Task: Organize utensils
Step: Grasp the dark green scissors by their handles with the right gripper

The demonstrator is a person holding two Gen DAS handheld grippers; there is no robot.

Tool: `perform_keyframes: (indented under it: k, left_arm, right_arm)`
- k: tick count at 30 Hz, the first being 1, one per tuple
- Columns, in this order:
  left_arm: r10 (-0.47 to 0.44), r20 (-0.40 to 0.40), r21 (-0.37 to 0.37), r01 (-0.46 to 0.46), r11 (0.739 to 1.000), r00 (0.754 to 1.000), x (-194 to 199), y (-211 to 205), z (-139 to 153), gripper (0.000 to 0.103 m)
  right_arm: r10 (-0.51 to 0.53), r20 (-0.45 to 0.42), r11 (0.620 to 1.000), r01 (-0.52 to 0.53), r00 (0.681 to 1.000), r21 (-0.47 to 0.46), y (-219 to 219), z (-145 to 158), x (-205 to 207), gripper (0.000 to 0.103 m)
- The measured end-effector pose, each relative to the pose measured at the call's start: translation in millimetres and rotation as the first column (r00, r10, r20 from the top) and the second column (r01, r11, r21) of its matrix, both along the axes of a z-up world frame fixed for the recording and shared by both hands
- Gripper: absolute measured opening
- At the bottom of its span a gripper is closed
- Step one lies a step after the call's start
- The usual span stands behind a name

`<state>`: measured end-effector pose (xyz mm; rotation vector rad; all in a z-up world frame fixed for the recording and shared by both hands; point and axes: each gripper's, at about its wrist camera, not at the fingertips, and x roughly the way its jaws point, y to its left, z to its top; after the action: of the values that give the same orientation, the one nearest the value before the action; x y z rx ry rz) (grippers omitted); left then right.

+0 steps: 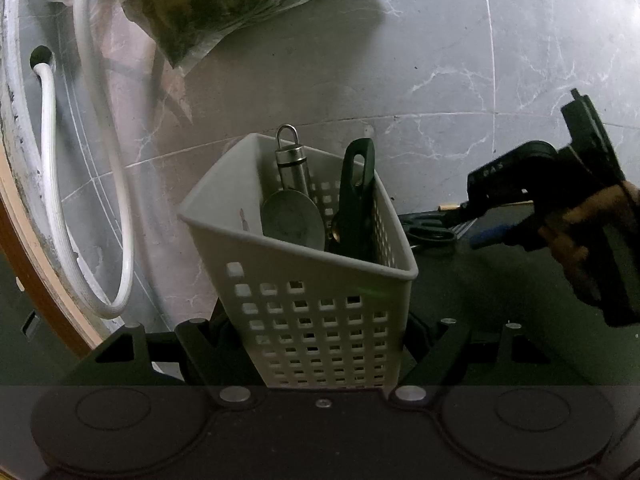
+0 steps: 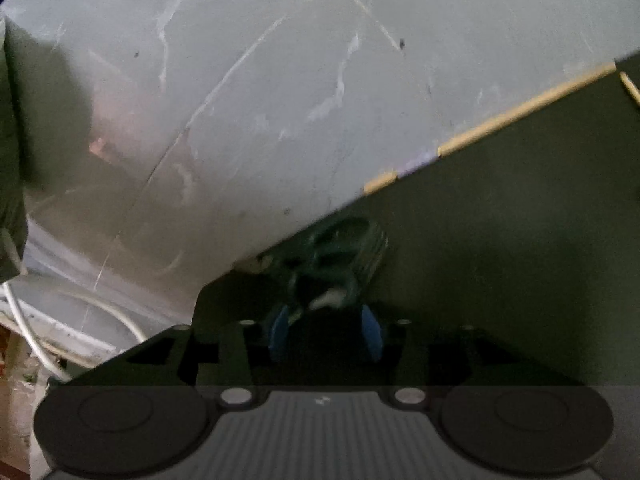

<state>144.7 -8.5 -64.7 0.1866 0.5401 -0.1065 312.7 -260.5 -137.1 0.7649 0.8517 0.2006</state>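
A white perforated basket [image 1: 320, 312] sits between the fingers of my left gripper [image 1: 316, 344], which is shut on its lower walls. Inside it stand a steel utensil with a ring loop [image 1: 292, 200] and a dark utensil with a slotted handle [image 1: 356, 196]. Dark-handled scissors [image 1: 430, 232] lie on the dark counter behind the basket. My right gripper [image 1: 468, 224], held in a person's hand [image 1: 580, 240], points at them. In the blurred right wrist view the scissors [image 2: 340, 256] lie just past my right gripper [image 2: 326, 332], whose blue pads [image 2: 372, 332] stand apart without pressing on them.
A grey marble-tiled wall [image 1: 440, 60] rises behind the dark counter [image 1: 500, 300]. White hoses [image 1: 124, 240] hang at the left beside a wooden edge [image 1: 40, 272]. A plastic bag of dark greens [image 1: 208, 8] hangs at the top. A tan strip [image 2: 520, 108] lines the counter's back edge.
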Motion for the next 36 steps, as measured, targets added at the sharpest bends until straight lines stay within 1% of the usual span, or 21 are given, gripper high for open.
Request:
perform_keyframes:
  k: [3,7,10,13,19,20,22,23,27,29,31,36]
  left_arm:
    - [-0.002,0.0,-0.001,0.002,1.0,1.0,0,0,0,0.079]
    - [-0.003,-0.001,0.001,0.003,1.0,1.0,0,1,0,0.079]
    - [-0.002,-0.001,0.001,0.002,1.0,1.0,0,0,0,0.079]
    - [-0.003,-0.001,0.0,0.003,1.0,1.0,0,0,0,0.079]
    - [0.005,0.0,0.002,-0.005,1.0,1.0,1,0,0,0.08]
    - [0.004,0.0,0.003,-0.004,1.0,1.0,2,0,0,0.08]
    - [0.003,-0.001,0.004,-0.003,1.0,1.0,2,0,0,0.08]
    - [0.004,0.0,0.004,-0.004,1.0,1.0,2,0,0,0.08]
    - [0.004,-0.001,0.004,-0.004,1.0,1.0,3,1,-1,0.08]
    - [0.004,-0.003,0.003,-0.004,1.0,1.0,3,0,-1,0.08]
    - [0.0,-0.003,0.005,0.0,1.0,1.0,3,1,-1,0.08]
    - [0.003,-0.004,0.004,-0.003,1.0,1.0,3,0,-1,0.08]
  right_arm:
    - [0.005,-0.03,0.998,-0.003,1.0,0.056,10,-10,0,0.046]
    - [0.027,-0.01,0.996,-0.027,1.0,0.082,24,-14,8,0.046]
    - [-0.015,0.0,0.995,0.015,1.0,0.1,30,-17,17,0.045]
    - [-0.065,0.017,0.994,0.064,0.998,0.084,29,-14,23,0.044]
    - [-0.131,0.063,0.99,0.127,0.989,0.052,21,-1,27,0.043]
    - [-0.141,0.06,0.989,0.137,0.988,0.058,19,-1,27,0.043]
    - [-0.161,0.025,0.984,0.158,0.987,0.086,16,-5,33,0.04]
    - [-0.17,0.015,0.981,0.167,0.985,0.1,15,-6,34,0.041]
    - [-0.142,-0.01,0.98,0.142,0.99,0.136,22,-9,27,0.046]
    - [-0.124,-0.03,0.981,0.127,0.992,0.144,27,-13,29,0.046]
    - [-0.127,-0.051,0.978,0.134,0.991,0.16,31,-17,34,0.046]
    - [-0.159,-0.048,0.976,0.164,0.986,0.145,40,-20,46,0.046]
